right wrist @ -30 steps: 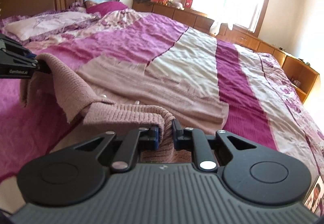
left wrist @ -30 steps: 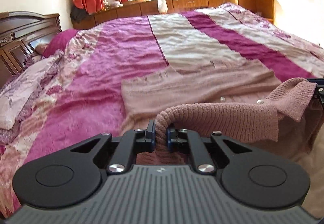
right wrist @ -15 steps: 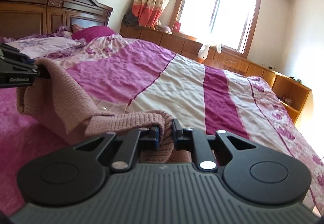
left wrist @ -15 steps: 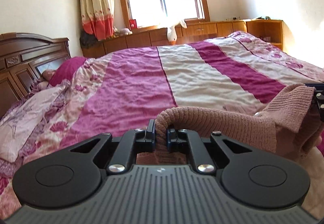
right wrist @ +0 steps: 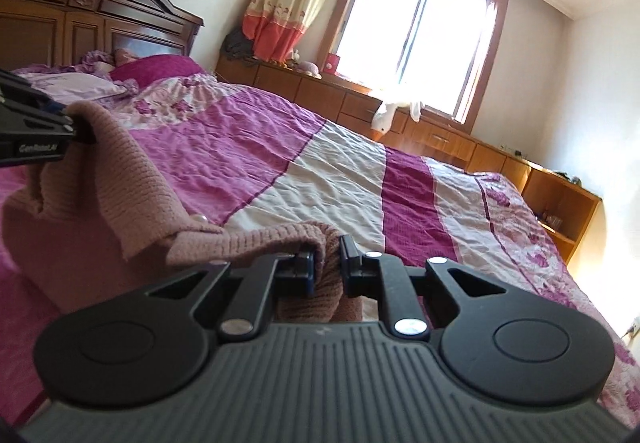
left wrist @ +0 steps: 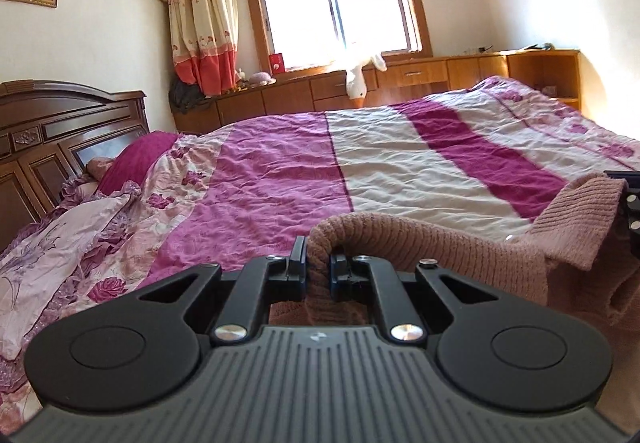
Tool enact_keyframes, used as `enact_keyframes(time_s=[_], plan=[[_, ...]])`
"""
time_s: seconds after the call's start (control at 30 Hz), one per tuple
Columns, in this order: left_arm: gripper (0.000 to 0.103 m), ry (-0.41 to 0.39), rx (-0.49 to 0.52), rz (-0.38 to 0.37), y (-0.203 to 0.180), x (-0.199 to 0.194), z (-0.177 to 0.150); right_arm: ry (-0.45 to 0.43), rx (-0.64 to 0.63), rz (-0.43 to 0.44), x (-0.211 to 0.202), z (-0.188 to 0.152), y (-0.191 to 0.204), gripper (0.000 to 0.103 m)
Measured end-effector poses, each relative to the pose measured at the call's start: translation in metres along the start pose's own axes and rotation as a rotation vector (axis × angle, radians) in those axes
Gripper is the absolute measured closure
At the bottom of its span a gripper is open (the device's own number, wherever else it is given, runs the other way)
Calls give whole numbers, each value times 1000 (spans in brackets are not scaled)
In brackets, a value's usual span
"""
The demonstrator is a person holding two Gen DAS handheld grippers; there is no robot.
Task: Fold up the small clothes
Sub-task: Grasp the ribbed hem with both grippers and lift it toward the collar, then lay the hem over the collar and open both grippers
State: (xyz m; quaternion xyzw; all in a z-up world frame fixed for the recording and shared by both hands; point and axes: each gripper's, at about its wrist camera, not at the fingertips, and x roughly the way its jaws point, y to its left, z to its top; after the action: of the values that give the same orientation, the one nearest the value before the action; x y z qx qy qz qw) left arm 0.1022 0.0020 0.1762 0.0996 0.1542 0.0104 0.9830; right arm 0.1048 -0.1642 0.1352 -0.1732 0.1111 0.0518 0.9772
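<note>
Above the bed [left wrist: 400,163], near its front edge, the pink sweater [left wrist: 460,255] hangs stretched between the left gripper [left wrist: 318,263] and right gripper [right wrist: 326,259], each clenched on a bunched edge of knit. Judgement: keep both grips level and the edge taut, then lay it flat on the striped middle of the bed. Pillows [left wrist: 60,243] at the bed's head and the cabinet [left wrist: 400,83] beyond it lie well apart; nothing obstructs.

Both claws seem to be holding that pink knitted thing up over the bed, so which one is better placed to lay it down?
Neither clearly: left gripper and right gripper each pinch the sweater at similar height, so probably both together.
</note>
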Motion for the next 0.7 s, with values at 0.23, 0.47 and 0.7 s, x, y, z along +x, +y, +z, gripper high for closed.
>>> enact_keyframes(time_s=[0.23,0.47,0.7], plan=[[92,77,6,25,-4,71,-22,53,-1,-1,56,-18,10,88],[91,181,11,36,-10,133,-59,133,-19,11,97,-44,23,87],[90,298,-4,22,-8,165,-94,229,3,34,119,-70,26,85]])
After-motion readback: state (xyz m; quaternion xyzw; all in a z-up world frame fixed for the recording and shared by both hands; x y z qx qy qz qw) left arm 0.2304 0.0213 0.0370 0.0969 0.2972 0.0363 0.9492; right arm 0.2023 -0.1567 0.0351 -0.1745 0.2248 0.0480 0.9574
